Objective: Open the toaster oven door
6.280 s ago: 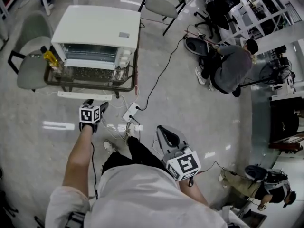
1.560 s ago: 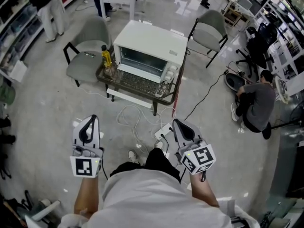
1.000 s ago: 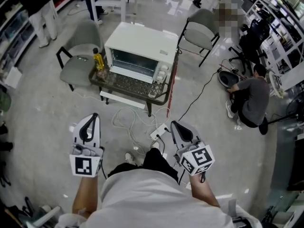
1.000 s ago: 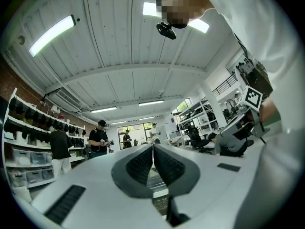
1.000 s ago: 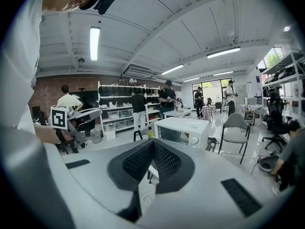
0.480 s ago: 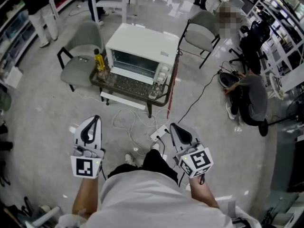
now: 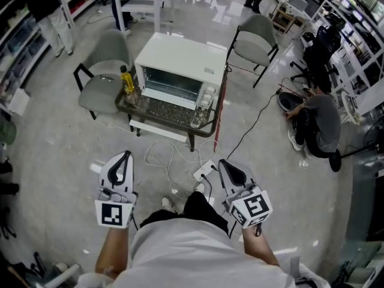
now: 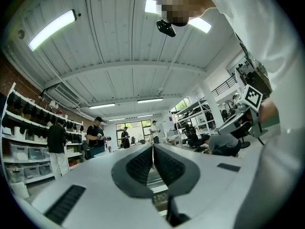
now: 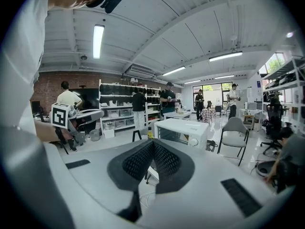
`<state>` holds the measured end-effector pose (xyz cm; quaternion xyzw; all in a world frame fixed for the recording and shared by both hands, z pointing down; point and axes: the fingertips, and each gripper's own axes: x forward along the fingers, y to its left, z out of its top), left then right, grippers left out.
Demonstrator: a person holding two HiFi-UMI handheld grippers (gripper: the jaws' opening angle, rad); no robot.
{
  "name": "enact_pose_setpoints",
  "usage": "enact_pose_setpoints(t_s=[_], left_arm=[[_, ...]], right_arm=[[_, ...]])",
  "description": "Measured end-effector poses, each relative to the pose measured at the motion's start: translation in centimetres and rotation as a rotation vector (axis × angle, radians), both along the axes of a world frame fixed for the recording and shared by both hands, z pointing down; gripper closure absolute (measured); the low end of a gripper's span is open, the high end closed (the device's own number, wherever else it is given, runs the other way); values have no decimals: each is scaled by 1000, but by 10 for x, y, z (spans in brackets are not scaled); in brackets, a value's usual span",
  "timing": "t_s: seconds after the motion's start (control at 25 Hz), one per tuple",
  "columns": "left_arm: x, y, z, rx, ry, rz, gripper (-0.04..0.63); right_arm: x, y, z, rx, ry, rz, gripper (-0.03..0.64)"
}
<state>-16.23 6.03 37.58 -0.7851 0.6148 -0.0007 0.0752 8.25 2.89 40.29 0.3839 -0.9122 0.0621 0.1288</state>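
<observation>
Clear way to the front of the toaster oven [image 7: 183,62]
The floor before the low table [image 7: 201,128] is free of furniture; only white cables [image 7: 162,158] and a power strip [image 7: 204,171] lie across it. A yellow bottle [image 7: 126,78] stands just beside the oven's left front corner, with a grey chair [image 7: 99,95] close on that side. A second chair [image 7: 255,35] stands near the right side, behind.

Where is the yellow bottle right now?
Head view, upper left: the yellow bottle stands on the low table, just left of the toaster oven, next to a grey chair.
</observation>
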Motion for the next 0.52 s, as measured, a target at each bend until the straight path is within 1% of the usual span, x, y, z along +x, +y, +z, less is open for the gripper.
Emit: enact_pose_setpoints(t_s=[0.16, 0.28, 0.52], left_arm=[[6, -7, 2, -14, 3, 26, 574], [13, -14, -1, -4, -2, 50, 574], [13, -27, 2, -22, 3, 74, 574]], right_arm=[[6, -1, -1, 1, 4, 25, 595], [13, -2, -1, 0, 6, 45, 595], [13, -10, -3, -1, 5, 68, 595]])
